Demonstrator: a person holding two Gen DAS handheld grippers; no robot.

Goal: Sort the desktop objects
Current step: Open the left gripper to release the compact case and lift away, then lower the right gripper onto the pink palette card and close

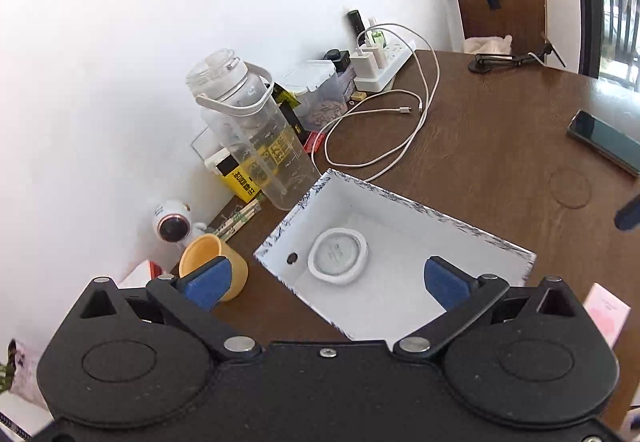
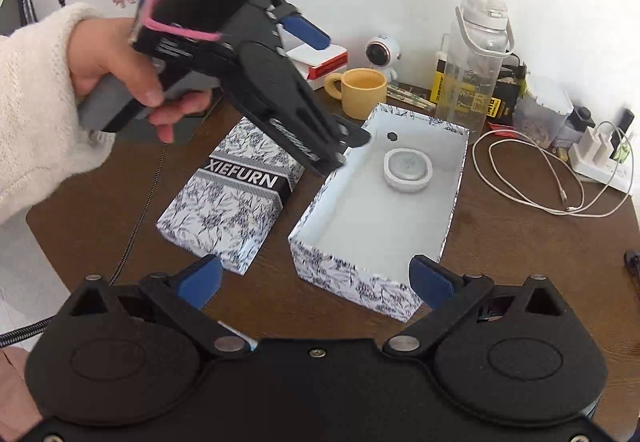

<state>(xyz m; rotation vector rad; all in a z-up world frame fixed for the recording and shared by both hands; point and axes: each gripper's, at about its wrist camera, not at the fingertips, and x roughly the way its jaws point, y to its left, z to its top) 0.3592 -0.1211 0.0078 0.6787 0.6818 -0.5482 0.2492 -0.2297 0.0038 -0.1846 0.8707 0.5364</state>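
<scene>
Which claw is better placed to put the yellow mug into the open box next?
Probably the left claw: it is open over the box, with the yellow mug right beside one finger. The right claw sits at the box's opposite end.

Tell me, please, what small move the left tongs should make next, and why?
Probably swing the left tongs toward the yellow mug beside the open patterned box. Both tongs are open and empty, and the box holds only a round white container and a small dark object. The mug stands closest to the left tongs, just outside the box wall.
</scene>
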